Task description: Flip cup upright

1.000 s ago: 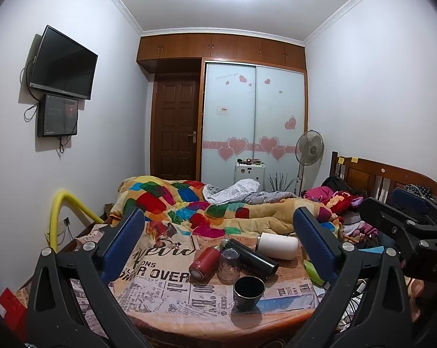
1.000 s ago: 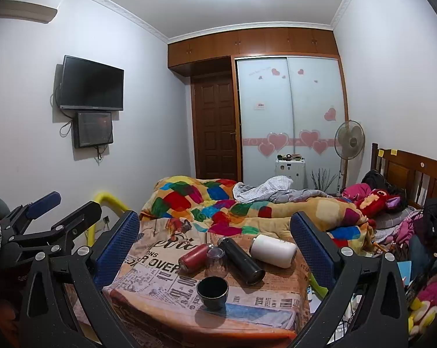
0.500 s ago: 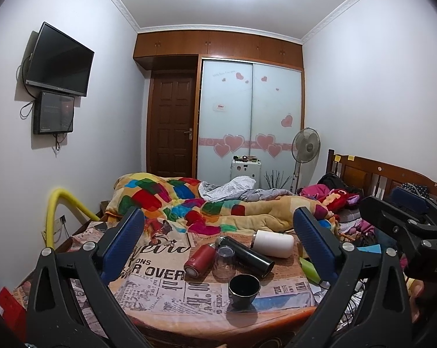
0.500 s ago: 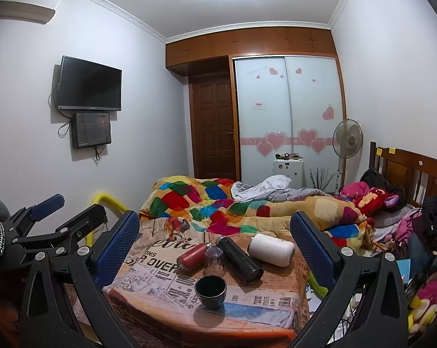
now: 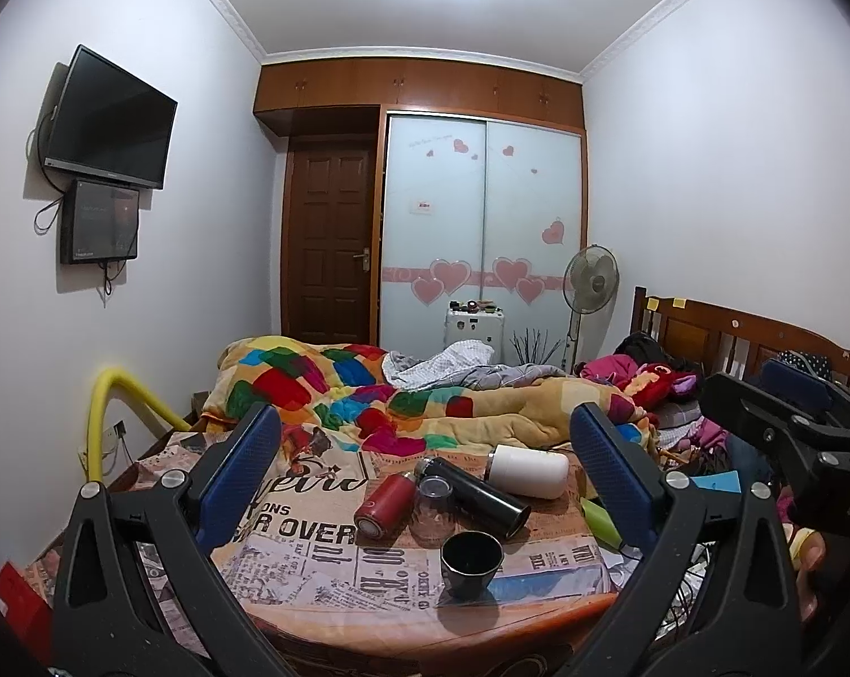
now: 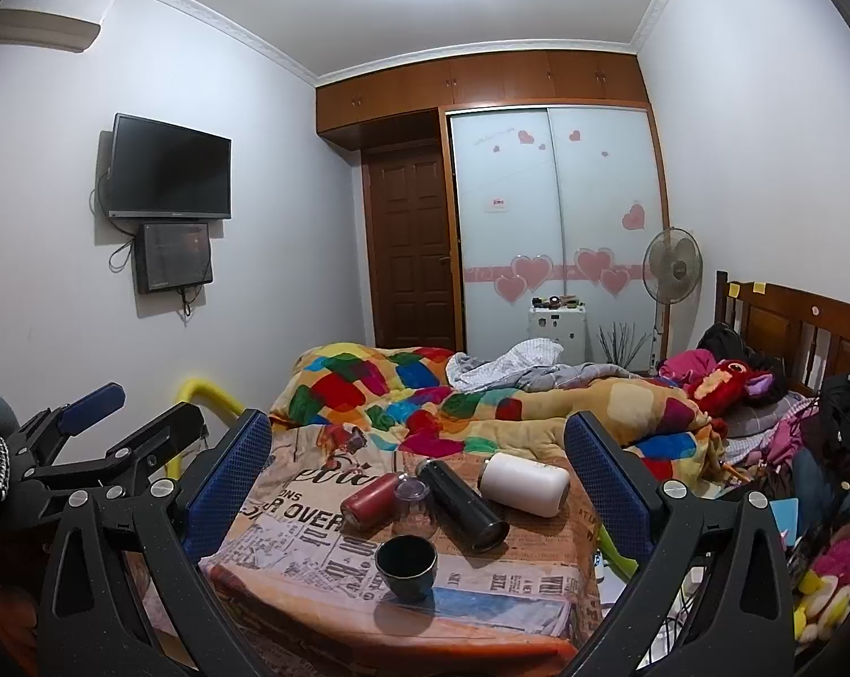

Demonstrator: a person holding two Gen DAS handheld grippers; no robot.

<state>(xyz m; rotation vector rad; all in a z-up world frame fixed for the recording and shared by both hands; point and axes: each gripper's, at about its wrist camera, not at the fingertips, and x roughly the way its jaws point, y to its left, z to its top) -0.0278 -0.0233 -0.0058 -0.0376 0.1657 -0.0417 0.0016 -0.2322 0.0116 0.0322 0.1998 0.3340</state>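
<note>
A small dark cup (image 5: pixel 471 563) stands upright, mouth up, near the front of a newspaper-print cloth table (image 5: pixel 289 570); it also shows in the right wrist view (image 6: pixel 406 567). Behind it a clear glass (image 5: pixel 432 509) stands upside down between a lying red bottle (image 5: pixel 381 504), a lying black flask (image 5: pixel 474 497) and a lying white bottle (image 5: pixel 528 471). My left gripper (image 5: pixel 425 462) is open and empty, held back from the table. My right gripper (image 6: pixel 419 465) is open and empty too, also back from it.
A bed with a colourful quilt (image 5: pixel 368 389) lies behind the table. A yellow tube (image 5: pixel 106 412) rises at the left. Clothes and toys (image 6: pixel 735 389) pile up at the right by the wooden headboard. A fan (image 5: pixel 590 285) stands by the wardrobe.
Both views have drifted slightly, so the table objects sit a little higher and further off in frame. Nothing on the table has moved. Both grippers stay open.
</note>
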